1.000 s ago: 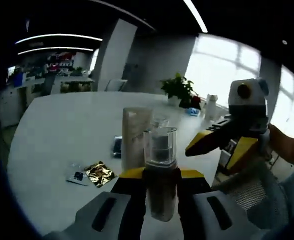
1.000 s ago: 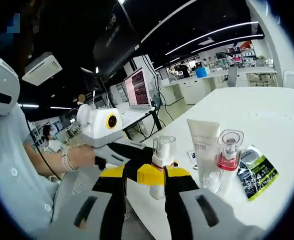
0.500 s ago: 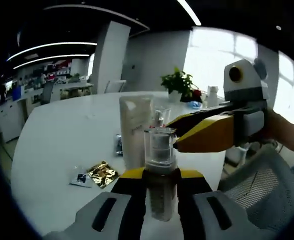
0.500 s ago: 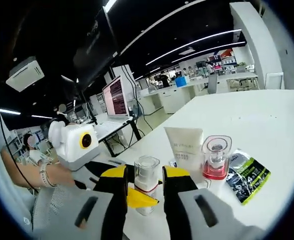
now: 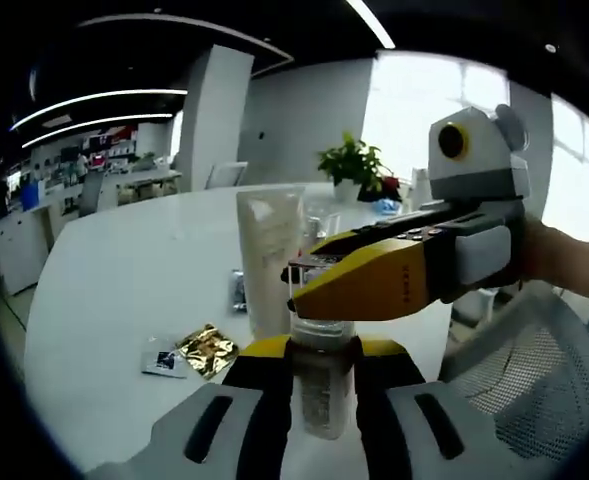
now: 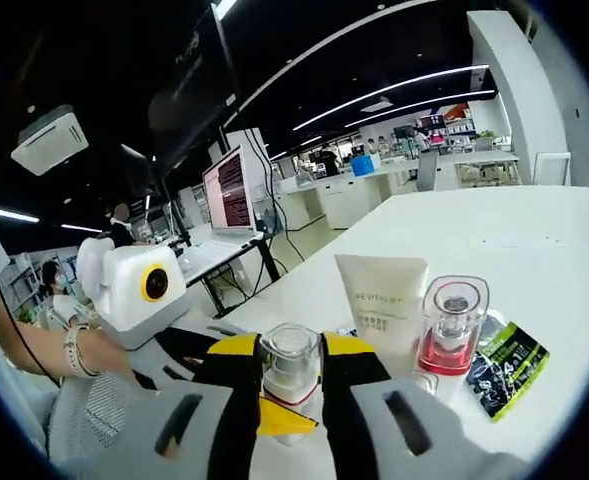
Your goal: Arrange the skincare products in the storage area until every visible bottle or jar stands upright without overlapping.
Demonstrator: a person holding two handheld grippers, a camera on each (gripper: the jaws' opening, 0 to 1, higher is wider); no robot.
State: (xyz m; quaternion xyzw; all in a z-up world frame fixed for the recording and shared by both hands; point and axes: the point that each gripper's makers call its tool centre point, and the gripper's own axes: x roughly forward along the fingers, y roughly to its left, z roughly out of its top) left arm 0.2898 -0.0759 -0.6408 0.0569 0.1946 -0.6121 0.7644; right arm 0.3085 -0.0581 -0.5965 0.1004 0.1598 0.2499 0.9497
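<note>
Holding one clear-capped bottle (image 5: pixel 322 385) upright with both: left gripper (image 5: pixel 319 350) pinching its body, right gripper (image 6: pixel 290 350) pinching its cap. Standing already on the table (image 6: pixel 534 240): white tube (image 6: pixel 382 305), pink bottle (image 6: pixel 448 330). Left to do: setting this bottle down beside them

Bright daylight pours through the big window (image 5: pixel 424 110) and washes it out white. Long ceiling light strips (image 6: pixel 414 80) glow against a dark ceiling. The white tabletop (image 5: pixel 124 290) shines softly. Edges bend and look blurry.
</note>
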